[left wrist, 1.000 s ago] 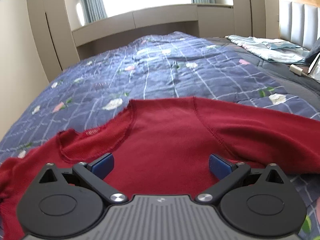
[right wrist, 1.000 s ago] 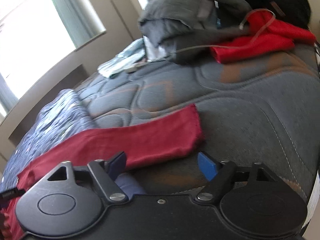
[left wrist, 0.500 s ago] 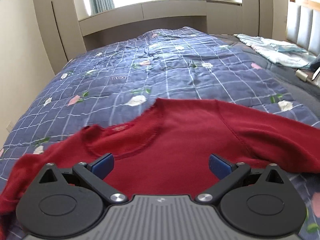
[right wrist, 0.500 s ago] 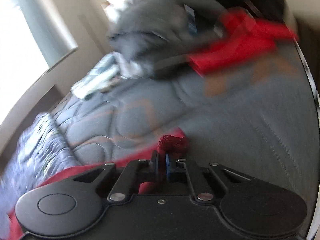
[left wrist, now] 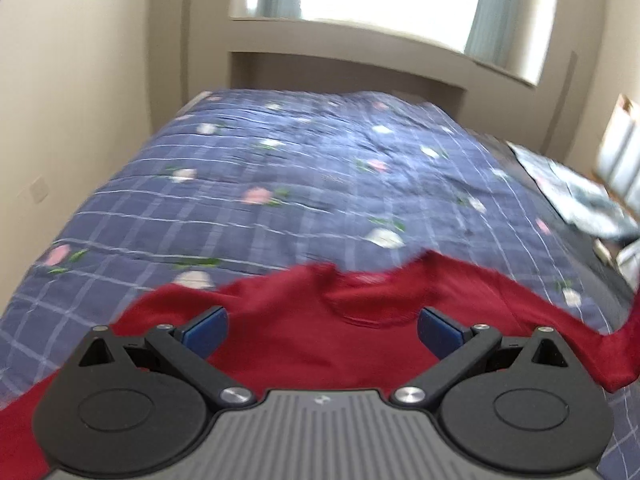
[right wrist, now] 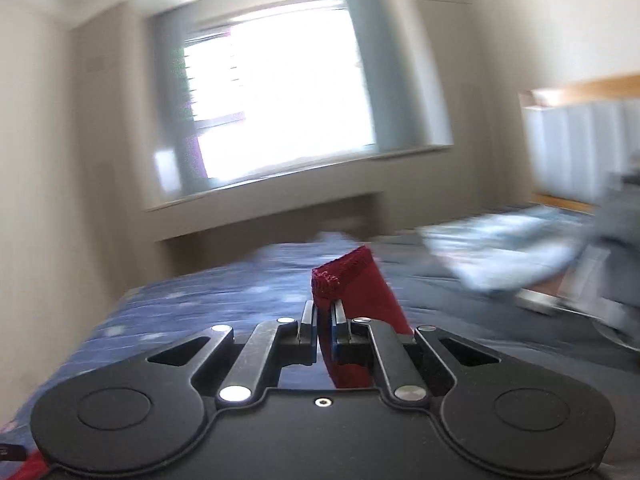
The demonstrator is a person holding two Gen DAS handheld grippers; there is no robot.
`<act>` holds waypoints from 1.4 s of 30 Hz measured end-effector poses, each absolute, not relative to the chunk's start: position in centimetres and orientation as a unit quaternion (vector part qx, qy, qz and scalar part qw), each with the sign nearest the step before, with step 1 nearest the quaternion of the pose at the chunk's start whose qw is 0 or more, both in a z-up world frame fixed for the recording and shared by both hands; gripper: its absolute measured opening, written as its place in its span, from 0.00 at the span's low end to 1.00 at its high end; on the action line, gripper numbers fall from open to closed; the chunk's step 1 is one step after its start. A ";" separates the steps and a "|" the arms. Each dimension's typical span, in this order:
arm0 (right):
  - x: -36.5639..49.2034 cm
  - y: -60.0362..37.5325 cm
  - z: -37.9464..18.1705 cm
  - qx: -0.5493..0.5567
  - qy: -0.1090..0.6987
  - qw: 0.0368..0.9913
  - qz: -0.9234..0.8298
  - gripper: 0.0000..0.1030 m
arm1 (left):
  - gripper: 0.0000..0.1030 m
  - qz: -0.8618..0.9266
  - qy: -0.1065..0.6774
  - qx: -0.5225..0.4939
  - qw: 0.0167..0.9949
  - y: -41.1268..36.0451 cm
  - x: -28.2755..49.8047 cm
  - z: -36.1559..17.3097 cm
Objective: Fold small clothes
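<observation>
Folding has barely begun: right gripper [right wrist: 324, 320] pinches the sleeve cuff [right wrist: 344, 274] aloft at twelve o'clock; left gripper [left wrist: 322, 326] spread over the flat sweater [left wrist: 320, 336].

Left wrist view sits just behind its own gripper [left wrist: 322, 330], looking forward and angled down over the bed; red top [left wrist: 360, 336] lies close under the lens, blue quilt [left wrist: 280, 184] runs away toward the window [left wrist: 384, 4] on the far wall. Right wrist view rides behind the right gripper [right wrist: 323, 320], aimed nearer level, so wall and window [right wrist: 276, 88] fill most of it and the quilt [right wrist: 200, 300] shows only as a low strip. Red sleeve [right wrist: 356, 292] stands right at the lens. Both views face the same window wall and share quilt, window and the headboard [right wrist: 580, 136] at right. Both blurred.
</observation>
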State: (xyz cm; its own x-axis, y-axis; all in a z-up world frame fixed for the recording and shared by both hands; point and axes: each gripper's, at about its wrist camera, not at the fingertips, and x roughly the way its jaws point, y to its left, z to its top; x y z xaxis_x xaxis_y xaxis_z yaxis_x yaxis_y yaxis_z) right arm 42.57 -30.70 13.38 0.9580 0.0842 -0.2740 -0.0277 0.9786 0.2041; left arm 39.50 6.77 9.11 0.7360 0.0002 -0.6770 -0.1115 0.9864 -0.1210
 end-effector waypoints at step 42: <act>48.8 -30.4 -2.1 0.095 0.350 0.931 0.047 0.71 | 1.00 0.132 0.366 -0.012 0.921 7.9 44.1 -4.0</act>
State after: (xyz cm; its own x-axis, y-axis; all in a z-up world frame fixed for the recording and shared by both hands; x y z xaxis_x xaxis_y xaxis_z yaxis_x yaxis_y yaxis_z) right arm 48.83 -30.39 -2.13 0.7508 0.1541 -0.6423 -0.0211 0.9775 0.2099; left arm 44.14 7.92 -3.98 0.6981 0.2341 -0.6766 -0.2512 0.9651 0.0747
